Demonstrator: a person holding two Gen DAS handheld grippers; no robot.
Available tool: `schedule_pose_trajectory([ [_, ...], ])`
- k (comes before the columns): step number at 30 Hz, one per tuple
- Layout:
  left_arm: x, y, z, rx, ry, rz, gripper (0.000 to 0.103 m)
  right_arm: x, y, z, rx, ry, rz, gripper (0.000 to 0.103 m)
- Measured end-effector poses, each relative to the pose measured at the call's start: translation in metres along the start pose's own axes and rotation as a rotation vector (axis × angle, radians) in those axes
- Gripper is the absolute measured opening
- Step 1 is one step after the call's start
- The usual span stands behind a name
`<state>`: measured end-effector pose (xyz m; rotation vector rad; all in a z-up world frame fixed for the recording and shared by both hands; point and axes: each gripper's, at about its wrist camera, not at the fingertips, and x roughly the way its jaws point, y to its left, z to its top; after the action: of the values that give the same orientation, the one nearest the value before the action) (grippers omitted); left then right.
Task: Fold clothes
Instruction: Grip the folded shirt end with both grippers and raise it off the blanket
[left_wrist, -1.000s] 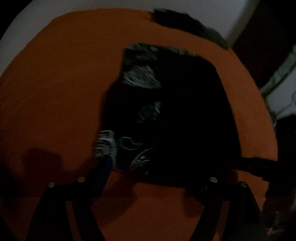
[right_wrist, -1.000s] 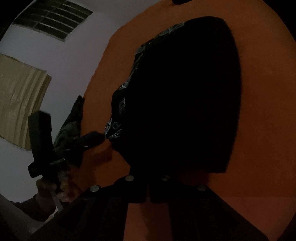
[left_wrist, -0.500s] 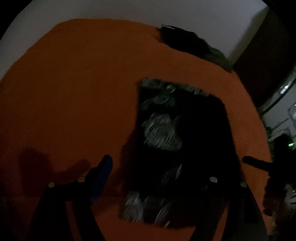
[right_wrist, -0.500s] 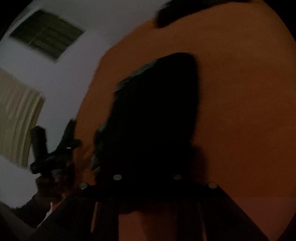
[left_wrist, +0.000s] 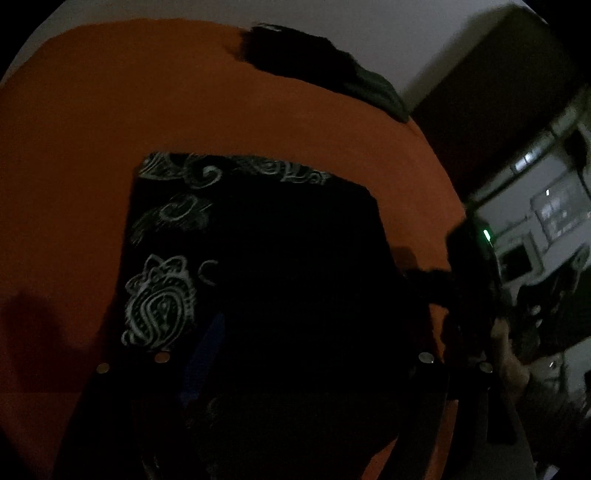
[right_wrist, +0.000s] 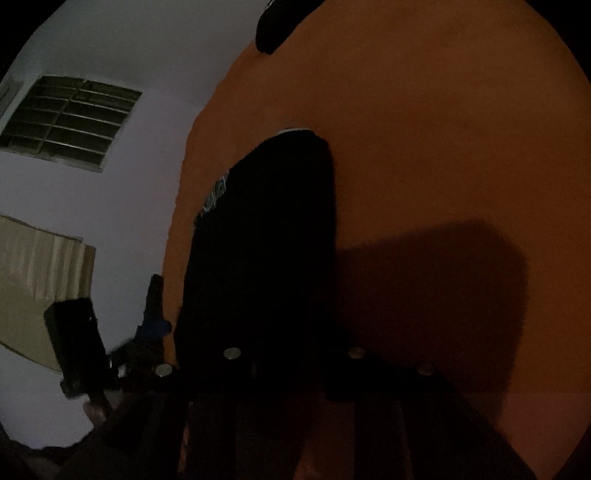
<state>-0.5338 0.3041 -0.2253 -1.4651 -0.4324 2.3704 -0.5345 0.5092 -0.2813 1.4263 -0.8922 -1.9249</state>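
Note:
A black garment with white paisley print (left_wrist: 258, 258) lies folded in a flat rectangle on the orange surface (left_wrist: 110, 129). My left gripper (left_wrist: 317, 343) hangs over its near part, open wide, one blue-padded finger (left_wrist: 207, 347) by the printed edge; nothing is gripped. In the right wrist view the garment (right_wrist: 266, 240) is a dark slab running toward my right gripper (right_wrist: 293, 362). Its jaws stand a little apart at the garment's near end, and darkness hides any contact. The left gripper (right_wrist: 81, 347) shows beyond the surface's left edge.
A heap of dark clothes (left_wrist: 314, 55) sits at the far edge of the orange surface (right_wrist: 443, 147). Pale walls, a barred window (right_wrist: 70, 122) and a beige board (right_wrist: 37, 273) lie beyond. A hand and the right gripper (left_wrist: 465, 288) are at the right.
My left gripper has shifted over the garment, which now fills its lower view. My right gripper's jaws, shut a second ago, have parted, and it has swung so the garment looks narrower.

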Motion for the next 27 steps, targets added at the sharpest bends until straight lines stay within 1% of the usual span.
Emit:
schedule_pose_trajectory([
  [3,0.004,0.001,0.002,0.008,0.006,-0.005,0.079,0.013,-0.002,0.014,0.014,0.021,0.039,0.025],
  [6,0.006,0.006,0.005,-0.022,0.006,-0.032,0.079,0.020,-0.004,0.026,0.038,0.031,0.094,0.025],
  [8,0.007,0.012,0.008,-0.038,0.002,-0.031,0.079,0.021,-0.004,0.032,0.039,0.028,0.126,0.025],
  [10,0.007,0.017,0.011,-0.050,-0.008,-0.024,0.079,0.025,-0.001,0.037,0.029,0.034,0.131,0.025],
  [14,-0.007,0.032,0.015,-0.073,-0.031,-0.021,0.079,0.038,0.010,0.047,-0.011,0.067,0.116,0.025],
  [15,-0.008,0.038,0.017,-0.080,-0.026,-0.036,0.079,0.042,0.013,0.050,-0.021,0.078,0.107,0.025],
  [17,-0.010,0.049,0.020,-0.069,-0.015,-0.080,0.079,0.050,0.017,0.052,-0.041,0.087,0.074,0.025],
  [19,-0.010,0.060,0.021,-0.063,0.004,-0.122,0.079,0.047,0.023,0.050,-0.061,0.080,0.022,0.015],
  [20,-0.007,0.065,0.020,-0.072,0.024,-0.142,0.079,0.042,0.025,0.046,-0.076,0.072,0.009,0.009],
  [22,-0.002,0.077,0.019,-0.090,0.064,-0.182,0.079,0.029,0.033,0.042,-0.107,0.059,-0.023,0.007],
  [24,0.006,0.085,0.017,-0.111,0.110,-0.255,0.079,0.015,0.037,0.038,-0.117,0.054,-0.030,0.007],
  [25,0.009,0.087,0.016,-0.112,0.116,-0.259,0.079,0.008,0.036,0.038,-0.118,0.054,-0.038,0.007],
  [27,0.014,0.090,0.018,-0.093,0.114,-0.219,0.079,-0.001,0.035,0.037,-0.115,0.063,-0.070,0.006],
])
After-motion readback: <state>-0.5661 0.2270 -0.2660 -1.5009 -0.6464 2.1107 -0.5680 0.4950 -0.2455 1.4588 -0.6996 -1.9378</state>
